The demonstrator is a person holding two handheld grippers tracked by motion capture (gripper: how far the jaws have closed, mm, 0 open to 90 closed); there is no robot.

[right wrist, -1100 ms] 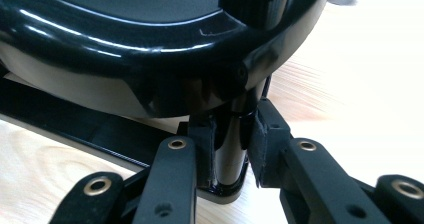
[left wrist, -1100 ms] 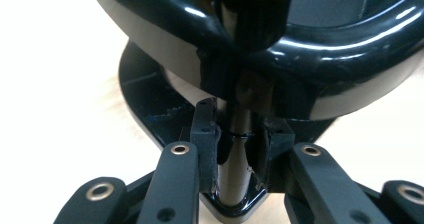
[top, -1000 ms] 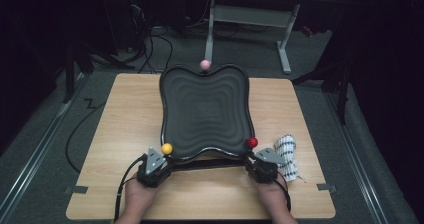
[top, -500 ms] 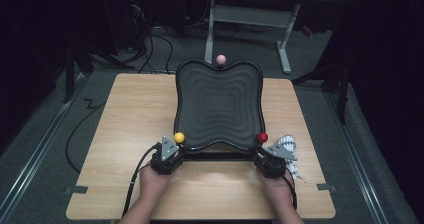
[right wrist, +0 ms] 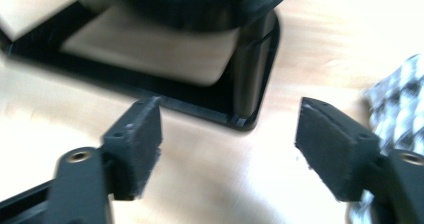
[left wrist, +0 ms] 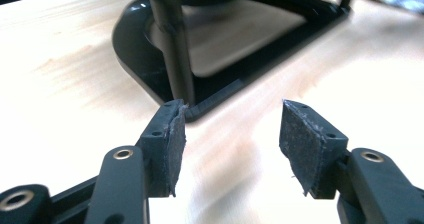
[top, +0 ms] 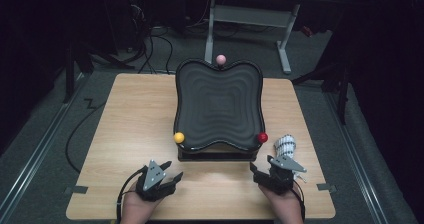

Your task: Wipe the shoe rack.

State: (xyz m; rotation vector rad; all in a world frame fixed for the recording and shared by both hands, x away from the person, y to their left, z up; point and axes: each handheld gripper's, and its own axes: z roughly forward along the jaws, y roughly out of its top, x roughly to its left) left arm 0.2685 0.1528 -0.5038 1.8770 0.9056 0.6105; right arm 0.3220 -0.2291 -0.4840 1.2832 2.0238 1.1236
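A black wavy tray stands on a black frame base in the middle of the wooden table. It carries a yellow ball at its near left corner, a red ball at its near right corner and a pink ball at the far edge. My left gripper is open near the table's front, a little short of the base. My right gripper is open too, close to the base's right corner. Nothing lies between either pair of pads.
A white patterned cloth lies beside the tray's right corner, just ahead of my right gripper, and appears at the right edge as the cloth. Desk legs and cables stand on the dark floor beyond the table.
Both grippers let go of the tray's near corners and drew back toward the table's front. The tray shifted right and now rests on its base.
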